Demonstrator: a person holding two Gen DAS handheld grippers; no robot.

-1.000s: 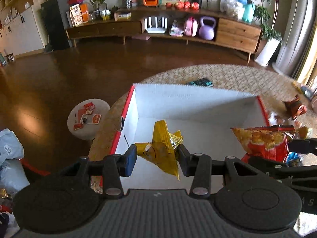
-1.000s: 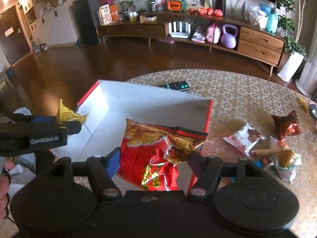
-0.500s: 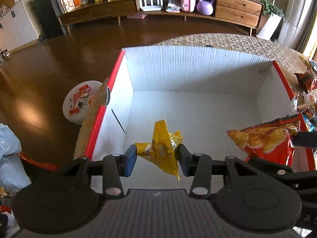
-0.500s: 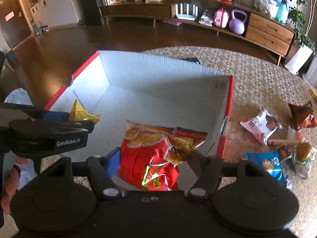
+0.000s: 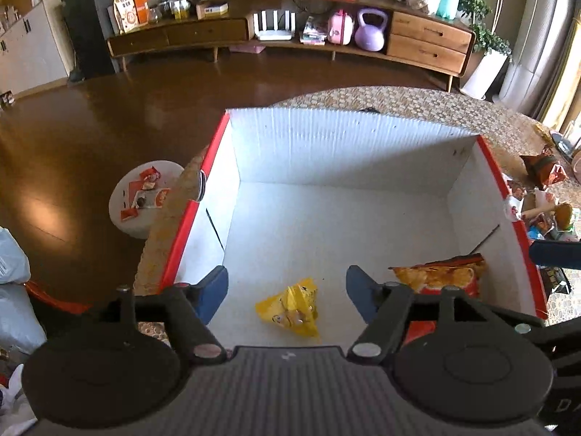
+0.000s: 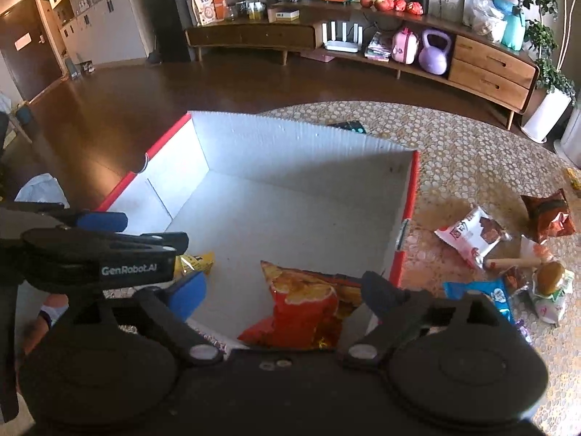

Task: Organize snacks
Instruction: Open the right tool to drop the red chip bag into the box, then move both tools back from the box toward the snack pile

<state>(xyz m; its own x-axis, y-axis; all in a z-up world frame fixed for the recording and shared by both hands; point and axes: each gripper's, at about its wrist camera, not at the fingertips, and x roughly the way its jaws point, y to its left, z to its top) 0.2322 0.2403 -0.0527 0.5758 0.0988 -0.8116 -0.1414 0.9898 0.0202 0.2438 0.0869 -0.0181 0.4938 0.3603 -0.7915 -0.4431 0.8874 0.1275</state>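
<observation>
The white corrugated box with red rims [image 5: 345, 152] sits on the round table with a pebble-patterned top [image 6: 472, 152]. The left gripper [image 5: 287, 289] hangs over the box's near end, its fingers opening wide; the small yellow snack packet [image 5: 290, 309] lies free on the box floor beneath them. The right gripper [image 6: 283, 290] is opening too, and the red-and-orange crisp bag [image 6: 308, 309] rests loose against the box's near right corner. More wrapped snacks [image 6: 479, 234] lie on the table just right of the box.
</observation>
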